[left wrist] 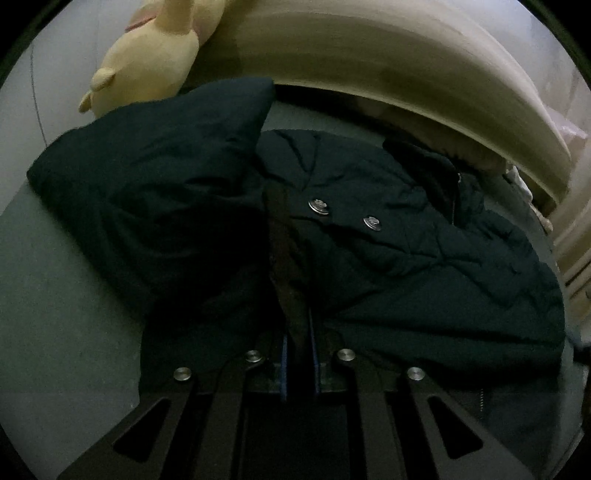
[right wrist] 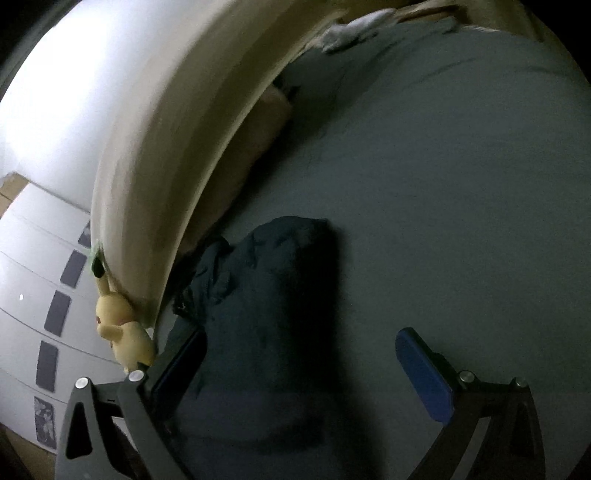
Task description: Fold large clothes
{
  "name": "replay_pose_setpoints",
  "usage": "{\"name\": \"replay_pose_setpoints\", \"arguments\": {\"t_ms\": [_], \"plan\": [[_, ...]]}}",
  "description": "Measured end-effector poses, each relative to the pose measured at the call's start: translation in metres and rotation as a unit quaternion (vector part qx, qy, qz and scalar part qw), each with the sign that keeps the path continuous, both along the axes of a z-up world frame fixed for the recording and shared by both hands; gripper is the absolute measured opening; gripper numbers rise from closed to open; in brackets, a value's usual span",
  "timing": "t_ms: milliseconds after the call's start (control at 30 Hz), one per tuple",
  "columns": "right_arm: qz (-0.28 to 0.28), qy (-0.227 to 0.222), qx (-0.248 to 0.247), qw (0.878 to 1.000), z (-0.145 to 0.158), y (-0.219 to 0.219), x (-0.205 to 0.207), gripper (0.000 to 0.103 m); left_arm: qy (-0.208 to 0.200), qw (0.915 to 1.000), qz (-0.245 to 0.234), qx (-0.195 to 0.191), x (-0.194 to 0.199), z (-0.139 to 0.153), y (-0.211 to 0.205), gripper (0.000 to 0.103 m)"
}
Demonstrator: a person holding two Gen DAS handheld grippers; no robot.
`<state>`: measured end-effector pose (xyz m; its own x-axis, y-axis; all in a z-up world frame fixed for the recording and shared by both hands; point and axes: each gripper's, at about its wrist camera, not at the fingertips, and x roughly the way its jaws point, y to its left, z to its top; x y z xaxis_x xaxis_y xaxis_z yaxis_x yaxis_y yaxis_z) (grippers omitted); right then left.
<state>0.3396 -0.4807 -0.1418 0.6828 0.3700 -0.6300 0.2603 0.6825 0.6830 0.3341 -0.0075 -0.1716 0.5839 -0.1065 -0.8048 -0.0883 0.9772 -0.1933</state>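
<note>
Dark navy fabric pinched between the blue-edged fingers of the left gripper [left wrist: 298,354], jaws drawn together on a fold of the coat [left wrist: 388,251]. Beyond that grip, quilted coat spread across the grey-green bed sheet [left wrist: 55,314], two silver snap buttons [left wrist: 318,206] just past the held fold. Left of the coat, touching it, a dark pillow [left wrist: 155,177] with one corner raised. Behind the pillow, a yellow plush toy [left wrist: 151,62] leaning on the cream curved headboard [left wrist: 406,74], which closes off the far edge of the coat. Bare sheet to the left of the coat, near the gripper.

Right gripper [right wrist: 295,365] hanging above the coat, jaws wide apart and gripping nothing, one blue pad [right wrist: 424,376] over bare sheet, the other finger at the coat's edge nearest the plush toy. Seen from here, coat bunched into a dark mound close to the headboard. Away from the headboard, on the coat's far side, a broad stretch of bare sheet. White drawers [right wrist: 37,295] with dark handles behind the plush toy. Pale cloth [right wrist: 351,29] at the distant corner of the bed, well apart from the coat.
</note>
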Motion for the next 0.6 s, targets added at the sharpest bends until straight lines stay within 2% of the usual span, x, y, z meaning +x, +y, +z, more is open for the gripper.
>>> {"name": "replay_pose_setpoints", "arguments": {"t_ms": [100, 167, 200, 233, 267, 367, 400, 433, 467, 500, 533, 567, 600], "plan": [[0.014, 0.045, -0.019, 0.999, -0.019, 0.008, 0.041, 0.103, 0.001, 1.0000, -0.002, -0.009, -0.003, -0.002, 0.005, 0.011], [0.026, 0.066, -0.033, 0.997, -0.031, 0.017, 0.055, 0.102, -0.001, 1.0000, -0.006, -0.007, -0.009, -0.002, 0.016, 0.012], [0.027, 0.067, -0.059, 0.996, -0.030, 0.023, 0.059, 0.084, -0.001, 1.0000, -0.007, -0.005, -0.007, -0.001, 0.016, 0.012], [0.032, 0.068, -0.072, 0.995, -0.028, 0.027, 0.063, 0.056, -0.002, 1.0000, -0.008, -0.004, -0.006, -0.001, 0.015, 0.012], [0.055, 0.069, -0.072, 0.994, -0.024, 0.034, 0.068, 0.020, -0.003, 0.9999, -0.011, -0.001, -0.007, -0.001, 0.018, 0.012], [0.052, 0.023, -0.156, 0.986, 0.015, 0.052, 0.059, 0.019, -0.004, 0.9999, -0.012, 0.002, -0.008, -0.001, 0.019, 0.012], [0.046, 0.019, -0.173, 0.984, 0.017, 0.056, 0.058, 0.019, -0.005, 0.9999, -0.013, 0.003, -0.008, -0.001, 0.018, 0.013], [0.044, 0.032, -0.186, 0.981, 0.012, 0.055, 0.058, 0.019, -0.006, 0.9999, -0.015, 0.004, -0.015, 0.001, 0.021, 0.014], [0.042, 0.062, -0.200, 0.977, -0.003, 0.056, 0.061, 0.025, -0.006, 0.9999, -0.015, 0.006, -0.019, 0.002, 0.022, 0.014], [0.045, 0.091, -0.200, 0.974, -0.022, 0.056, 0.063, 0.037, -0.005, 0.9998, -0.015, 0.010, -0.018, 0.002, 0.020, 0.014], [0.043, 0.089, -0.197, 0.975, -0.026, 0.055, 0.060, 0.038, -0.003, 0.9998, -0.015, 0.012, -0.018, 0.003, 0.020, 0.014], [0.032, 0.074, -0.195, 0.977, -0.025, 0.054, 0.054, 0.058, -0.001, 0.9998, -0.016, 0.015, -0.017, 0.003, 0.020, 0.014], [0.020, 0.070, -0.189, 0.979, -0.020, 0.051, 0.047, 0.088, -0.001, 0.9997, -0.018, 0.017, -0.017, 0.003, 0.019, 0.015]]}}
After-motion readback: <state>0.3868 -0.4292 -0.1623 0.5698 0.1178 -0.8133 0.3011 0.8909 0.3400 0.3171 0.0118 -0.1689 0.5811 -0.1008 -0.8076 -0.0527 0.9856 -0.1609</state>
